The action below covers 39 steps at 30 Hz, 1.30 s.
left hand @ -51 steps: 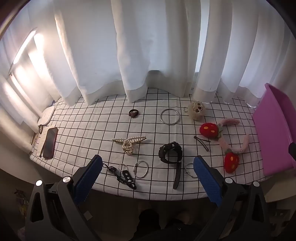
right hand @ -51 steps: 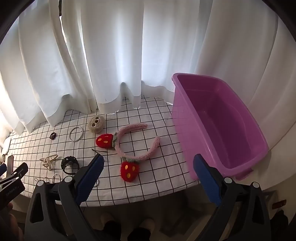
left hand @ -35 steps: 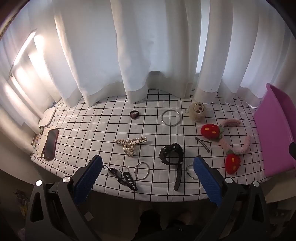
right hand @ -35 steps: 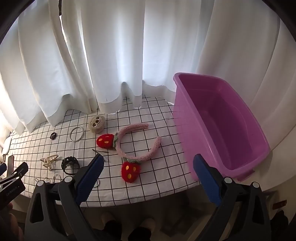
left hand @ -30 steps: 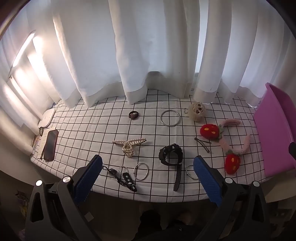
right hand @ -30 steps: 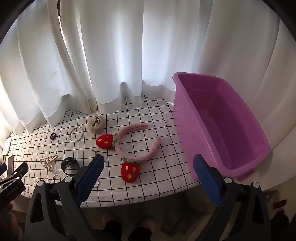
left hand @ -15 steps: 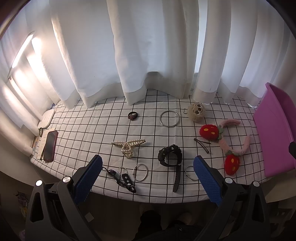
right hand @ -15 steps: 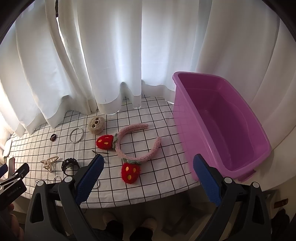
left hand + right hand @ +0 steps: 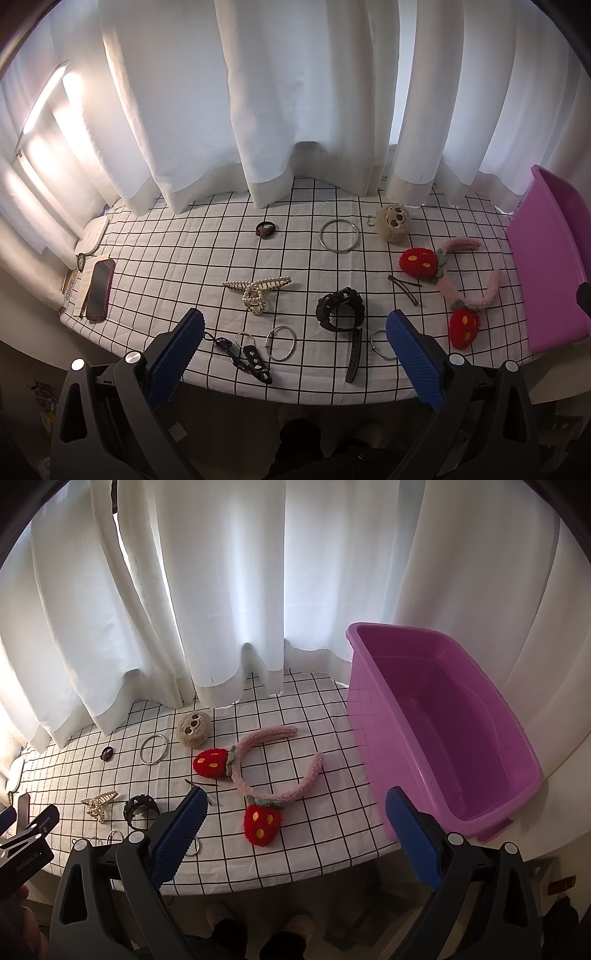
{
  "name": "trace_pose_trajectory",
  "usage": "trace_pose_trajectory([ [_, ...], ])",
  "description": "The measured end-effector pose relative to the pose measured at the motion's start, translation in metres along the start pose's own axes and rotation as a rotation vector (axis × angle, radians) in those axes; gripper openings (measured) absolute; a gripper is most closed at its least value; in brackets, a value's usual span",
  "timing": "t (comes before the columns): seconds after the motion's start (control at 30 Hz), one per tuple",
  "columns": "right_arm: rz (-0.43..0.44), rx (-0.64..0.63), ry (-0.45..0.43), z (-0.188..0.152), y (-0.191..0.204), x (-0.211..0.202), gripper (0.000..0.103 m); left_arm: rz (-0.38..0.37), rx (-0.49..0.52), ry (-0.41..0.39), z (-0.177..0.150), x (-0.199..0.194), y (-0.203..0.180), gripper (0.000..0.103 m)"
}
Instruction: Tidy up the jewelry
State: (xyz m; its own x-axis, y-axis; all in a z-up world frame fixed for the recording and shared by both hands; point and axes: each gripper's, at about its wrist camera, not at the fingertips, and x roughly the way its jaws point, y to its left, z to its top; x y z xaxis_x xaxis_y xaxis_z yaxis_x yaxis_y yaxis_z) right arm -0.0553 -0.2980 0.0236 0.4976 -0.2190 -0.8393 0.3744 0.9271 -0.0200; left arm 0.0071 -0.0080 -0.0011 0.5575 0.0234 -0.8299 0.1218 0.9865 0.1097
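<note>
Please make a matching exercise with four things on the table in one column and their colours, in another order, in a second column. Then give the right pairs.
Things:
1. watch
2. bin
3. hair claw
4. strawberries on the headband

Colours:
A. red with yellow spots
B. pearl and gold
C. black
D. purple

Pairs: 1-C, 2-D, 3-B, 4-A

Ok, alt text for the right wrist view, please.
Open right gripper hovers at the near edge of a grid-patterned table, facing a pink strawberry headband. An empty purple bin stands to the right; smaller accessories lie left, before white curtains.
</note>
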Motion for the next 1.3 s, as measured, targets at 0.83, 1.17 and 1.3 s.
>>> trace_pose_trajectory([
  [0.83, 0.161, -0.019, 0.048, -0.019, 0.011, 0.027, 0.093, -0.034, -0.07, 0.042, -0.017, 0.026, 0.023, 0.097],
  [1.17, 0.227, -0.035, 0.123, -0.07, 0.013, 0.081, 0.093, -0.034, -0.131, 0.084, -0.072, 0.08, 0.059, 0.097],
  [1.3, 0.24, -0.027, 0.163, -0.083, 0.012, 0.101, 0.093, -0.042, -0.191, 0.124, -0.09, 0.103, 0.07, 0.097],
])
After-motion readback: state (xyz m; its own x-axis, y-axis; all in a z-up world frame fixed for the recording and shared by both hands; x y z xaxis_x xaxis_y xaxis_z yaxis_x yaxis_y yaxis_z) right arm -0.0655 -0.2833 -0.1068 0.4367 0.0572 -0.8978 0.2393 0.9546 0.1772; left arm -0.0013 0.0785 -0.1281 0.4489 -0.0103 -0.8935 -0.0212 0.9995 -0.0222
